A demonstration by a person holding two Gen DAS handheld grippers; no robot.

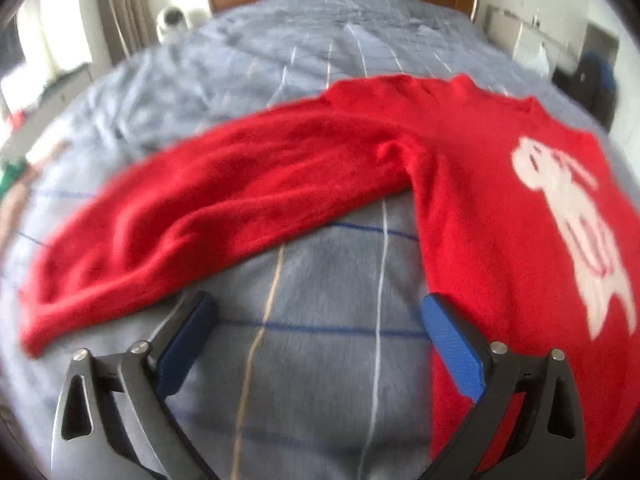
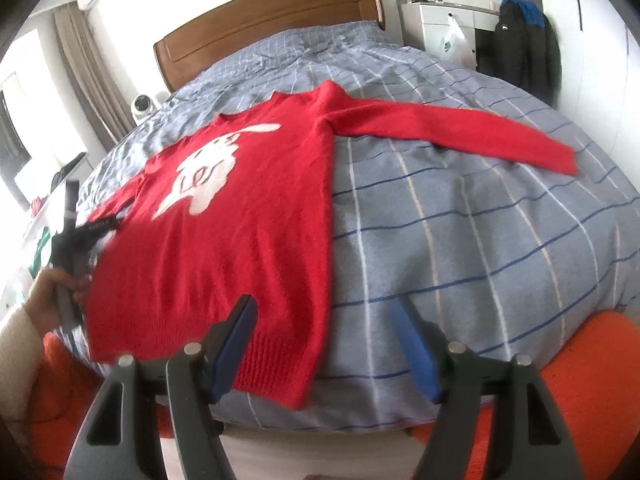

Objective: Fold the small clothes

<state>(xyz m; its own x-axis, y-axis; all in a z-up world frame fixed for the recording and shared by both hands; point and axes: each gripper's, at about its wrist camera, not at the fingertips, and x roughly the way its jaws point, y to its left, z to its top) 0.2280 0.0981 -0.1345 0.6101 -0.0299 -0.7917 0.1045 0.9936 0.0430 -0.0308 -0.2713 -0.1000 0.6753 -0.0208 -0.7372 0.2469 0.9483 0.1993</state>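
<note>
My left gripper [image 1: 320,336] has its jaws wide apart with nothing between them but the checked bedcover [image 1: 312,392]; its right-hand pad sits just over the side edge of the red sweater [image 1: 480,208], not pinching it. My right gripper [image 2: 326,344] is likewise spread open and empty, its left finger hanging over the ribbed hem near the sweater's bottom corner, the other over bare cover.

Moving outward, the sweater lies face up on the bed, white cartoon print [image 2: 204,172] showing, body flat and fairly smooth. One sleeve [image 1: 192,216] stretches straight out to the side in the left wrist view, and the other sleeve [image 2: 460,132] does the same in the right wrist view.

I judge the folding has not begun: the sweater is only laid out, no sleeve is brought in and no edge is turned over. Everything remains: both sleeves across the body, then the body folded. I take the sleeves as the first step.
</note>
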